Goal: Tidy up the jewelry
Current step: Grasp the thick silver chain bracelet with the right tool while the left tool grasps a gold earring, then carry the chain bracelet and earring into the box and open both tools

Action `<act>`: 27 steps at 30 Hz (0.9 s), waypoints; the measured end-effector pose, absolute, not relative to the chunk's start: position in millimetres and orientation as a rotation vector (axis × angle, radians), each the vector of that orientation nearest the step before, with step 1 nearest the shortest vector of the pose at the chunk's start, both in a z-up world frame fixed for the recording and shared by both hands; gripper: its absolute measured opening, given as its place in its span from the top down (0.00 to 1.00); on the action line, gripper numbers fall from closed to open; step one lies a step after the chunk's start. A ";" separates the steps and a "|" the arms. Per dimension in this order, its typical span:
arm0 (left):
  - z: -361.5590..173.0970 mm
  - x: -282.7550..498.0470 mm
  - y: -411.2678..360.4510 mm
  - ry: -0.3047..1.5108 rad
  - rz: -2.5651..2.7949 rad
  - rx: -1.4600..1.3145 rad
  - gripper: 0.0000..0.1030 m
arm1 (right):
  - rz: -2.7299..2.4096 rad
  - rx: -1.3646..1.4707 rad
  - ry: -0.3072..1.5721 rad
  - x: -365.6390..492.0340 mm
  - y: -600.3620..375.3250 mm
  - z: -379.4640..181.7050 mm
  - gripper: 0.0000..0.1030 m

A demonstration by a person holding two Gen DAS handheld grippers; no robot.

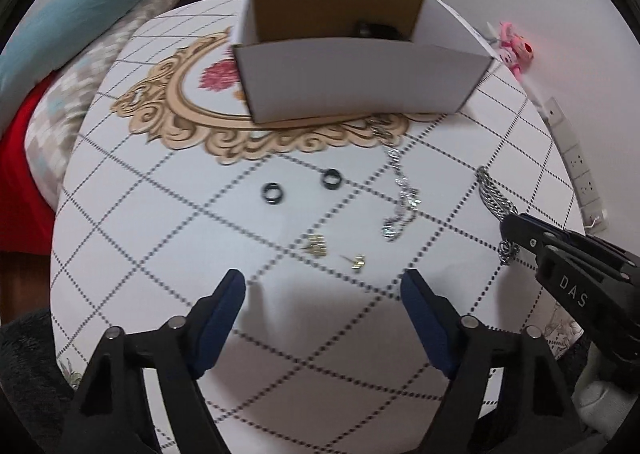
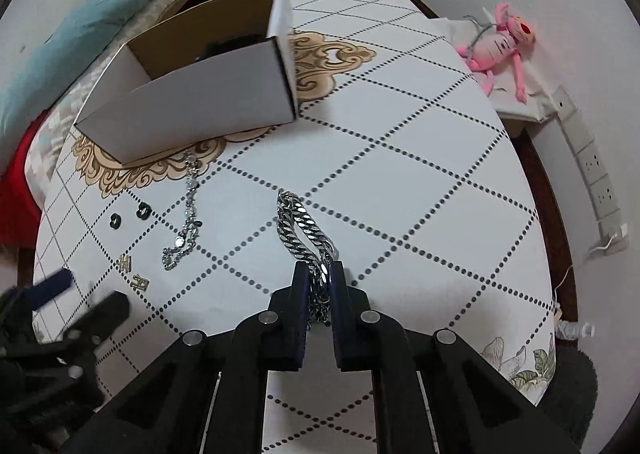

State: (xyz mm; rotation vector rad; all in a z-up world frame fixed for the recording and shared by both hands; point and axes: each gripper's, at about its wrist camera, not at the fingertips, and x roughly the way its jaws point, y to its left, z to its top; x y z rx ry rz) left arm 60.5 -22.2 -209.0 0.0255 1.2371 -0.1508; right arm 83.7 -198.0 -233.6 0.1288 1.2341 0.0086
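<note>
Open white cardboard box [image 1: 360, 81] on the patterned table [image 2: 420, 181], a dark item inside it too blurred to name, right gripper [image 2: 320, 274] clamped on the thick silver chain [image 2: 300, 221], left gripper [image 1: 324, 286] spread wide, holding nothing, above two gold earrings [image 1: 316, 246]

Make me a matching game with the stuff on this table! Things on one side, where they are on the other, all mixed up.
Things:
1. thick silver chain
2. two black rings
3. gold earrings
4. pink plush toy

Places:
A. off the table's far right edge, by the wall
B. pinched in the shut right claw
C. on the cloth just ahead of the open left claw
D. between the earrings and the white box

Pairs: 1-B, 2-D, 3-C, 4-A
</note>
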 end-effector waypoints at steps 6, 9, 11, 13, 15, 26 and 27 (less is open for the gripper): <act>-215.3 62.3 -39.0 1.244 -0.165 0.042 0.60 | 0.002 0.147 1.238 80.5 -205.0 -235.1 0.90; -214.7 63.2 -43.3 1.225 -0.162 0.065 0.70 | -0.001 0.157 1.240 80.8 -209.2 -235.8 0.91; -214.8 64.5 -43.1 1.220 -0.165 0.066 0.78 | -0.003 0.162 1.240 80.7 -210.8 -236.1 0.91; -215.2 66.3 -40.7 1.217 -0.173 0.054 0.91 | -0.003 0.164 1.240 81.3 -211.7 -236.5 0.91; -215.4 67.0 -39.8 1.217 -0.179 0.041 0.94 | -0.003 0.163 1.239 81.5 -212.3 -236.5 0.91; -187.2 65.8 -33.1 1.168 -0.219 -0.010 0.94 | 0.069 0.231 1.182 82.4 -214.7 -209.5 0.92; -182.8 66.4 -32.7 1.162 -0.222 -0.015 0.94 | 0.081 0.242 1.174 83.0 -214.9 -204.3 0.92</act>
